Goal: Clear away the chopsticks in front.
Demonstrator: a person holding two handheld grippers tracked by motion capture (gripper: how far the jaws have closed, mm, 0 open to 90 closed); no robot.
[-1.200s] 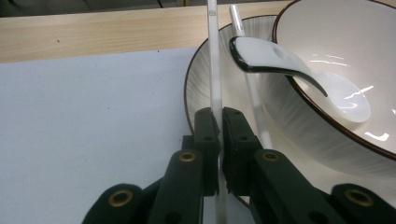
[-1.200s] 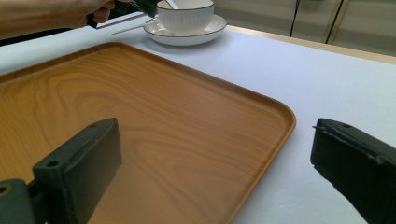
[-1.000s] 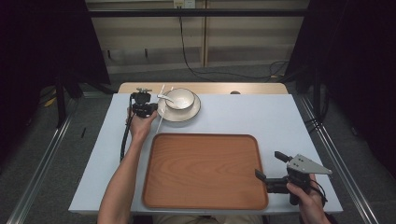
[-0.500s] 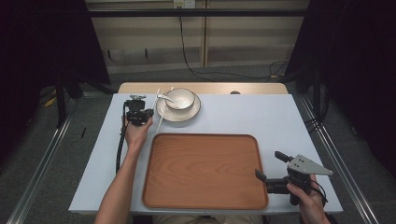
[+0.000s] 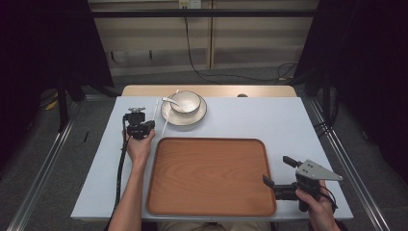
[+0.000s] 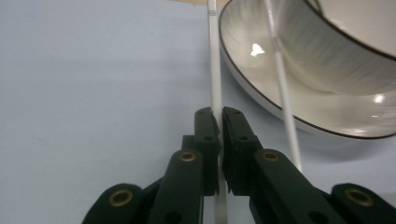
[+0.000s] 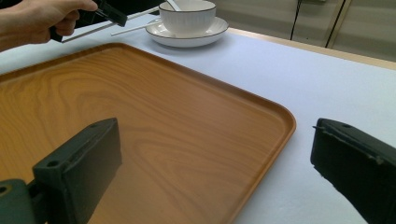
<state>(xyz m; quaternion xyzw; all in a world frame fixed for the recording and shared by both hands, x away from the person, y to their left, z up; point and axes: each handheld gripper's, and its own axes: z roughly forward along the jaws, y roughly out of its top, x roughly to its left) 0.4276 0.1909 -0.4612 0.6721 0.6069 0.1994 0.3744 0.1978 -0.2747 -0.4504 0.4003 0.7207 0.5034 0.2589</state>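
Observation:
My left gripper (image 5: 144, 124) (image 6: 215, 117) is shut on a thin white chopstick (image 6: 214, 70) just left of the plate. A second white chopstick (image 6: 281, 93) (image 5: 166, 122) leans on the rim of the white plate (image 5: 198, 115) (image 6: 261, 88). On the plate stands a white bowl (image 5: 186, 102) (image 7: 187, 16) with a white spoon (image 5: 169, 100) in it. A brown wooden tray (image 5: 211, 175) (image 7: 140, 107) lies in the middle of the table. My right gripper (image 5: 275, 170) (image 7: 215, 163) is open at the tray's front right corner, with nothing between its fingers.
The table has a pale blue top (image 5: 269, 120) and a wooden strip along its far edge. A black cable (image 5: 119, 173) trails from the left gripper along the forearm. In the right gripper view the left hand (image 7: 37, 21) and its gripper (image 7: 109, 14) are at the top left.
My left gripper has drawn back from the plate toward the person and slightly left, shut on the chopstick. The right gripper has stayed in place.

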